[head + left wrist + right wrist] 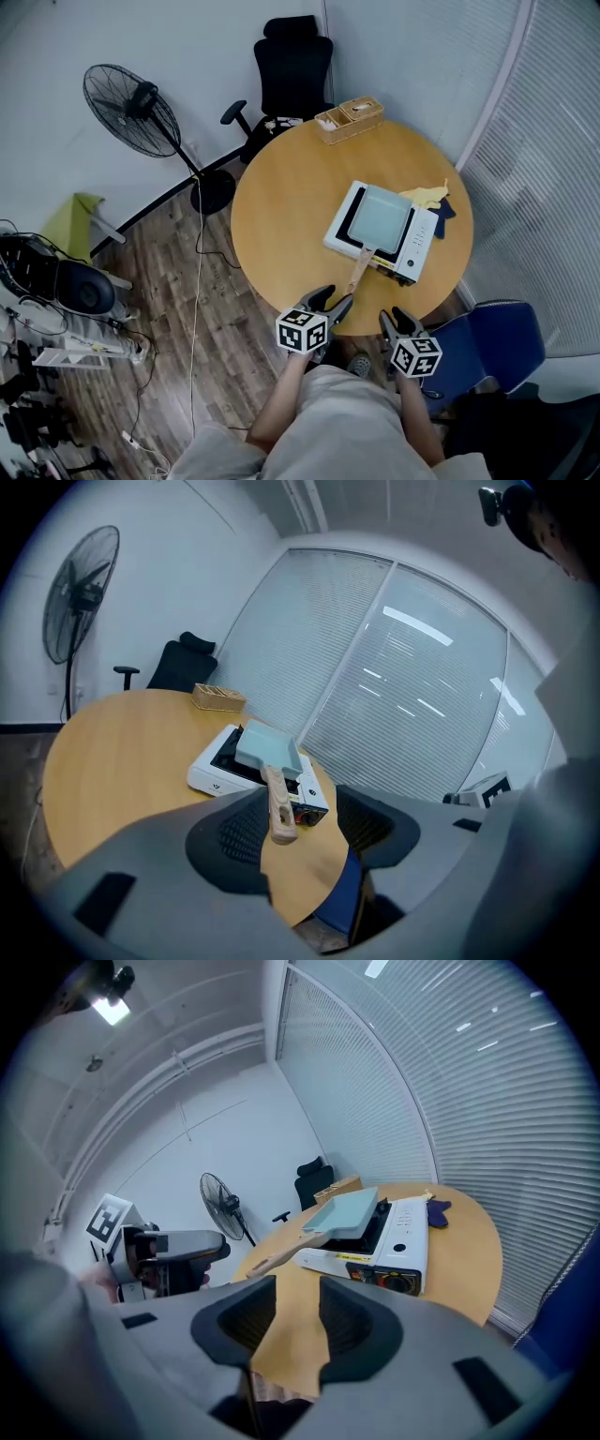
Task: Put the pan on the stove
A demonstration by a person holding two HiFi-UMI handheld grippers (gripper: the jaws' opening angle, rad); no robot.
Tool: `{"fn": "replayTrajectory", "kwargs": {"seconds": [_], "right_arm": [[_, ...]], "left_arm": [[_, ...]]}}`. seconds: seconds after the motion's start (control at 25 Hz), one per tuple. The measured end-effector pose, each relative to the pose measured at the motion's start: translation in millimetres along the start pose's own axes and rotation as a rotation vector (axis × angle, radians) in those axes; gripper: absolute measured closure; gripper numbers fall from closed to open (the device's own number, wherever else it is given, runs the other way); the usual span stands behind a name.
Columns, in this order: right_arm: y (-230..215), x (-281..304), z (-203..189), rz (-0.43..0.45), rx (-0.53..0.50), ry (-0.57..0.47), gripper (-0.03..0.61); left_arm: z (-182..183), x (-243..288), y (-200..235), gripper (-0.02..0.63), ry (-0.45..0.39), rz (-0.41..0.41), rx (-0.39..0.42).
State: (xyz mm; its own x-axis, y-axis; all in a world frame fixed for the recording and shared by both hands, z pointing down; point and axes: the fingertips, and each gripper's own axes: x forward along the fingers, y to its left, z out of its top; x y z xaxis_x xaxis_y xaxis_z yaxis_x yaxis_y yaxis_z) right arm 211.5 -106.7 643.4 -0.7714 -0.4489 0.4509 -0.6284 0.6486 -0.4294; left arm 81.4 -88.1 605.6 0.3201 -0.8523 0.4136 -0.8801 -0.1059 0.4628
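A pale blue square pan (380, 217) sits on the white portable stove (420, 242) on the round wooden table (281, 216). Its wooden handle (359, 270) sticks out over the stove's front toward me. My left gripper (333, 300) hovers at the table's near edge just short of the handle's end, open, holding nothing. In the left gripper view the handle (279, 803) shows through the gap of that gripper (300, 810). My right gripper (395, 319) is beside it to the right, open and empty. The right gripper view shows its jaws (298, 1302) apart, with the pan (345, 1213) and stove (394, 1241) beyond.
A wicker basket (349, 119) stands at the table's far edge. A yellow cloth (427, 197) and a dark blue cloth (442, 211) lie right of the stove. A black office chair (291, 70), a floor fan (131, 108) and a blue chair (487, 347) surround the table.
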Motion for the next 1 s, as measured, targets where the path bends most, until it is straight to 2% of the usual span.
{"fn": "replayTrajectory", "kwargs": {"seconds": [0.24, 0.4, 0.52, 0.6, 0.68, 0.8, 1.0], "right_arm": [[-9.3, -8.0, -2.9, 0.009, -0.042, -0.023, 0.431], [-15.9, -16.5, -1.3, -0.002, -0.043, -0.040, 0.434], [-18.4, -19.9, -4.7, -0.006, -0.034, -0.033, 0.444], [-19.8, -20.9, -7.4, -0.005, -0.033, -0.020, 0.476], [-20.7, -22.5, -8.2, -0.002, -0.036, -0.016, 0.493], [-21.3, -25.5, -7.2, -0.002, -0.032, -0.025, 0.516], [-20.5, -31.1, -2.7, 0.009, -0.013, -0.058, 0.554]], "left_arm": [[-15.0, -6.6, -14.3, 0.373, 0.003, 0.047, 0.108], [-18.5, -8.6, -19.8, 0.373, -0.010, 0.040, 0.081], [-18.1, -10.2, -22.1, 0.377, -0.011, 0.046, 0.098], [-17.4, -11.8, -25.5, 0.447, -0.015, 0.041, 0.110], [-16.4, -14.1, -27.1, 0.471, -0.029, 0.050, 0.118], [-16.0, -19.5, -23.3, 0.548, -0.049, 0.087, 0.132], [-15.5, -25.7, -23.5, 0.586, -0.071, 0.082, 0.096]]}}
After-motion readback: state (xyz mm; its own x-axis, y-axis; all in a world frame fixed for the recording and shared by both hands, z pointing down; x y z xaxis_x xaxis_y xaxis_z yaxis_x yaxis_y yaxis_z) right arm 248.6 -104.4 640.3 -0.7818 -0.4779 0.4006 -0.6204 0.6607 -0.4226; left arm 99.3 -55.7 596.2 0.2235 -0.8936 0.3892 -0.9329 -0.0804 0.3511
